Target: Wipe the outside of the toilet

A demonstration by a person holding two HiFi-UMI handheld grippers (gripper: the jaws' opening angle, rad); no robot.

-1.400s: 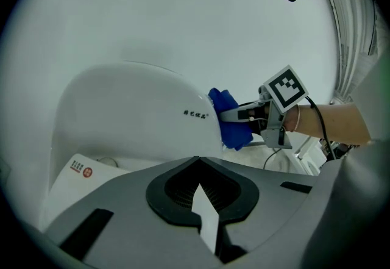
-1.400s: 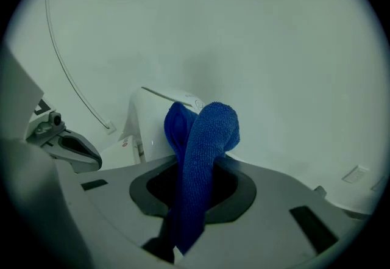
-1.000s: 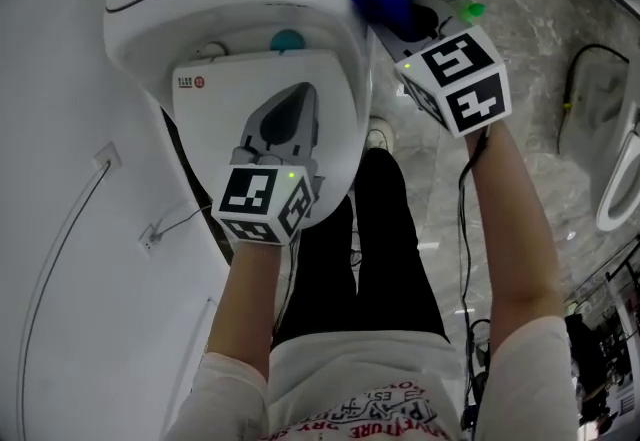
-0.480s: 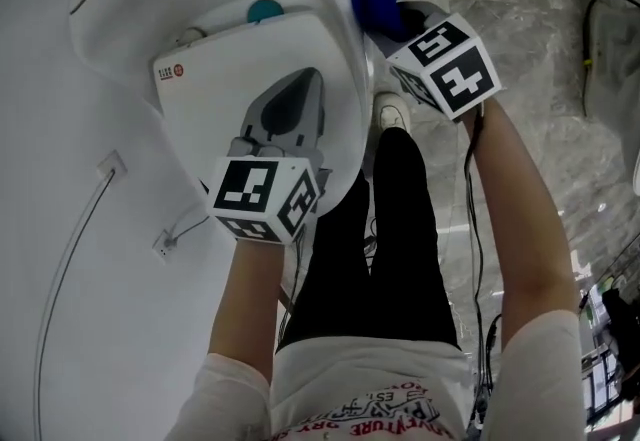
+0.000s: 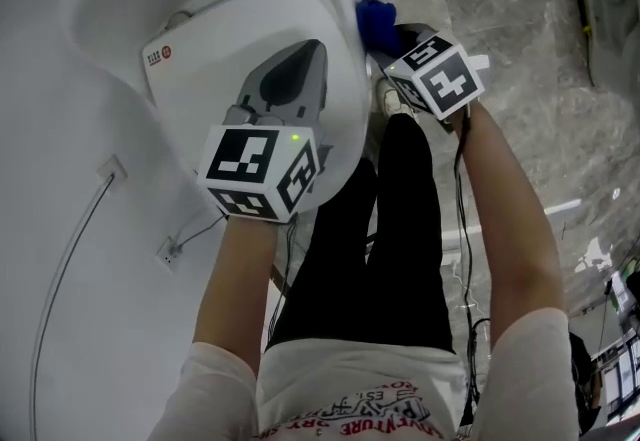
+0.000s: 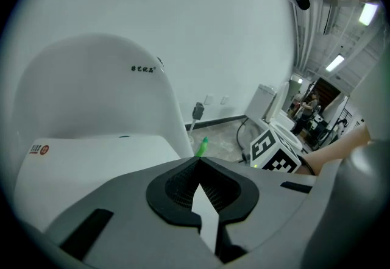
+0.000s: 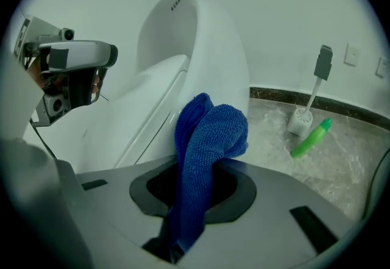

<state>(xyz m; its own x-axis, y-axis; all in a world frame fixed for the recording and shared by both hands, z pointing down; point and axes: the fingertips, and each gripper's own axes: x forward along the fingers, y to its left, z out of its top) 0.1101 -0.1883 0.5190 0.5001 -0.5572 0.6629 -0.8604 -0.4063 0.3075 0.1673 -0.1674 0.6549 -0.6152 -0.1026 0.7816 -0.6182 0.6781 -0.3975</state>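
Note:
The white toilet point(image 5: 200, 19) stands at the upper left of the head view, lid down. My left gripper point(image 5: 312, 49) lies over the lid, jaws shut with nothing in them; in the left gripper view its tips point(image 6: 198, 161) point across the lid toward the tank point(image 6: 91, 91). My right gripper point(image 5: 385, 34) is shut on a blue cloth point(image 5: 374, 17), which is pressed against the toilet's right outer side. In the right gripper view the cloth point(image 7: 204, 152) rises from between the jaws, right next to the white bowl wall point(image 7: 201, 48).
A green bottle point(image 7: 311, 138) lies on the marble floor beside a toilet brush holder point(image 7: 301, 120) by the wall. The person's black-trousered legs point(image 5: 390, 229) stand just right of the bowl. A wall socket with a cable point(image 5: 170, 251) is at the left.
The right gripper has slid the blue cloth from beside the tank forward along the toilet's right side. The left gripper has stayed over the lid.

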